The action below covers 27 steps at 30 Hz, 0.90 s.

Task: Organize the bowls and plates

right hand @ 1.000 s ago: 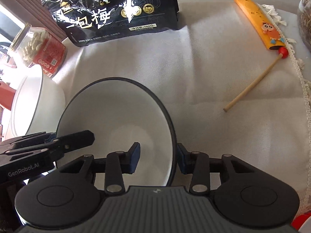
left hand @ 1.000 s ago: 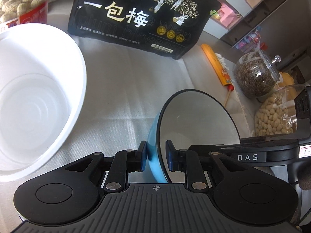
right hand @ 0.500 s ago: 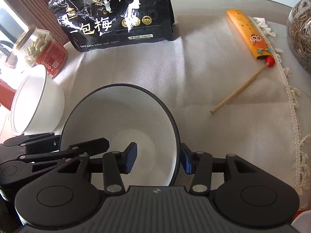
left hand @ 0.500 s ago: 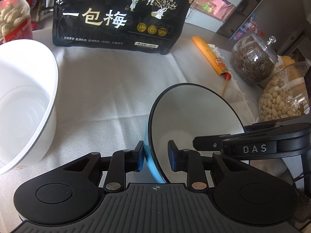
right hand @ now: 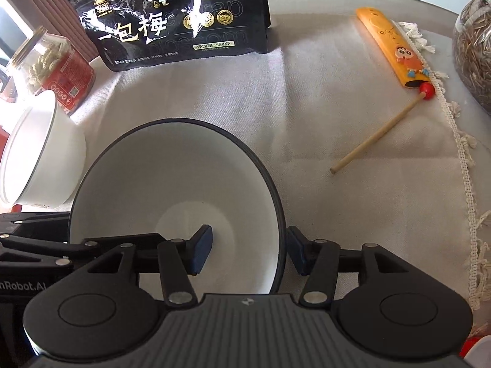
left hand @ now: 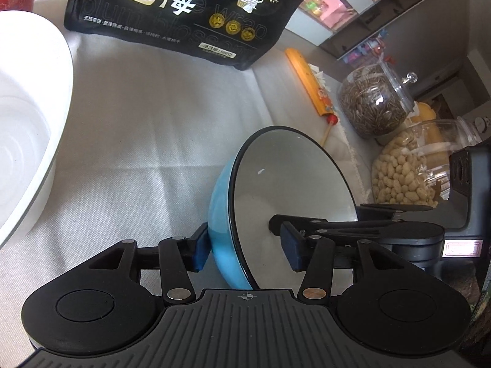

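Both claws had let go since before: left claw and right claw were opening around the round blue bowl's rim. Beyond it sat a black snack bag on white cloth.

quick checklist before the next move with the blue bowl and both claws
1. Left claw clear of the blue bowl: not ok; it is opening, but the rim is between its pads and one pad looks to touch the blue outside.
2. Right claw clear of the bowl: not ok; opening, with the rim between its pads.
3. Bowl resting on the cloth: cannot tell; it looks tilted.
4. White bowl apart from the blue one: ok.
5. Wooden stick out of the way: ok.
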Each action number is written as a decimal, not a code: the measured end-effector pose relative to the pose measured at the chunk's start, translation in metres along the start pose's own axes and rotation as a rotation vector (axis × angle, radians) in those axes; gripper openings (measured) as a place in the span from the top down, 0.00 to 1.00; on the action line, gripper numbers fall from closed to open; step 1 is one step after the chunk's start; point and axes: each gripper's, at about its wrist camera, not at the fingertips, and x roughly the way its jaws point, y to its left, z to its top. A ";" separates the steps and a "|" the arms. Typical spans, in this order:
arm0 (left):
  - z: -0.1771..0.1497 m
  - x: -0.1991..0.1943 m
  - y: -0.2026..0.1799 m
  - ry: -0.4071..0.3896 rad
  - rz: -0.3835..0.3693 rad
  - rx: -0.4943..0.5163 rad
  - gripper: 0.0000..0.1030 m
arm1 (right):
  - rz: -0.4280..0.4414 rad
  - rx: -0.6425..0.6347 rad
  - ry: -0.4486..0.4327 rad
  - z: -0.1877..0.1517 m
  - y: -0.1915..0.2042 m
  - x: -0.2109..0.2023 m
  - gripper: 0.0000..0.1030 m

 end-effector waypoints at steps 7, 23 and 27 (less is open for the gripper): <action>-0.001 0.010 -0.010 -0.010 0.074 0.037 0.52 | 0.092 0.082 0.006 -0.005 -0.014 -0.002 0.60; -0.011 -0.047 -0.048 -0.071 -0.029 0.061 0.57 | 0.039 0.120 -0.041 -0.019 -0.001 -0.066 0.65; -0.032 -0.066 -0.083 -0.076 -0.088 0.138 0.54 | 0.006 0.112 -0.072 -0.041 -0.007 -0.112 0.65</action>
